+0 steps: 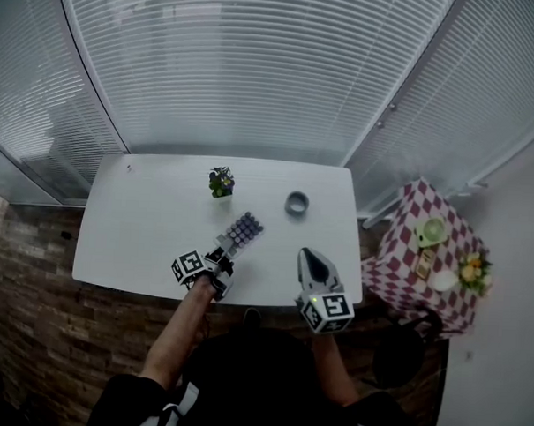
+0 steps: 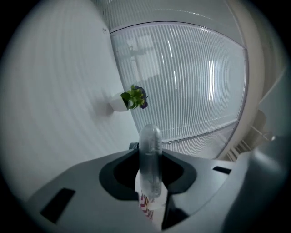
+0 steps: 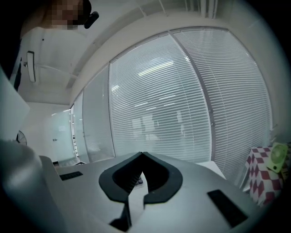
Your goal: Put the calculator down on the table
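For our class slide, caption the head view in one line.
Left hand-held gripper grips a calculator over the white table; right hand-held gripper shut, empty.

Office-like room, walls of slatted white blinds point(image 1: 256, 66), plain white table point(image 1: 143, 220), brick-patterned floor point(image 1: 23, 329)

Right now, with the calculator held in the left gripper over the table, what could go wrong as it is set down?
The left gripper pinches the calculator only at its near end, so the far end may droop and hit the table first. The held end is also close to the table's front edge; released too early, it might slide off.
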Motion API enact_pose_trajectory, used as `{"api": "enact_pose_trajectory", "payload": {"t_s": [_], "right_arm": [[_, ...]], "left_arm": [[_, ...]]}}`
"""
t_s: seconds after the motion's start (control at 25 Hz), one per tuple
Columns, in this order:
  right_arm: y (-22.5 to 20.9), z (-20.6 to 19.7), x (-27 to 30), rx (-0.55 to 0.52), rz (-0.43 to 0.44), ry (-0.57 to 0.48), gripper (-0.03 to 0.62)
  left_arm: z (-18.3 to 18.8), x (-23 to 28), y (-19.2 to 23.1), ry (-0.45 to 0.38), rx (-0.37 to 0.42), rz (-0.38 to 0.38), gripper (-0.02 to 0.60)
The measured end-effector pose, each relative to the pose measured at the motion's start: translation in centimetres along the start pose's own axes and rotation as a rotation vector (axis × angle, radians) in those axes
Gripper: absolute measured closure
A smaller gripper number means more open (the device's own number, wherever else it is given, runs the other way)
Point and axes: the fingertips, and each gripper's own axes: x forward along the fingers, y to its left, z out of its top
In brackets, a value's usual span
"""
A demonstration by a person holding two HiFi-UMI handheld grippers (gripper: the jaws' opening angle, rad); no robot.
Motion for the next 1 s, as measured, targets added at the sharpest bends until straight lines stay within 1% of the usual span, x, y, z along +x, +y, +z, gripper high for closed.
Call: {"api": "enact_pose_trajectory", "payload": {"t_s": [0.12,0.24,0.36,0.56,0.72,0.88,1.0], "right_arm": [[-0.3,-0.1,0.1,-0.006,-0.007,0.003,0.588],[-0.5,-0.2,0.1,-0.001,-0.014,0.010,0.588],[-0.7,-0.3,-0.1,0.009,-0.023,0.003,0.588],[-1.1,-1.4,0.0,0.012,-0.031,0.031,0.588],[-1.0,-2.1,-0.5,0.017,-0.031,0.045,0.588],[-1.0,-2.1,-0.7,0.046,-0.033,0.041,0.588],[-0.8,-2.4,-0.9,0.053,-0.031,0.049,0.588]], "left_arm": [[-0.3,1.1,2.8,0.028,-0.003,0.048,0.480],[-0.8,2.0,5.1,0.065,-0.018,0.061,0.480],[-1.1,2.8,6.8,0.082,-0.030,0.096,0.480],[-1.3,4.4,8.2,0.106,-0.058,0.113,0.480],[-1.7,5.1,8.9,0.137,-0.062,0.119,0.480],[-1.9,6.2,9.8,0.160,-0.052,0.175,0.480],[-2.3,7.2,10.0,0.184,-0.046,0.182,0.480]]}}
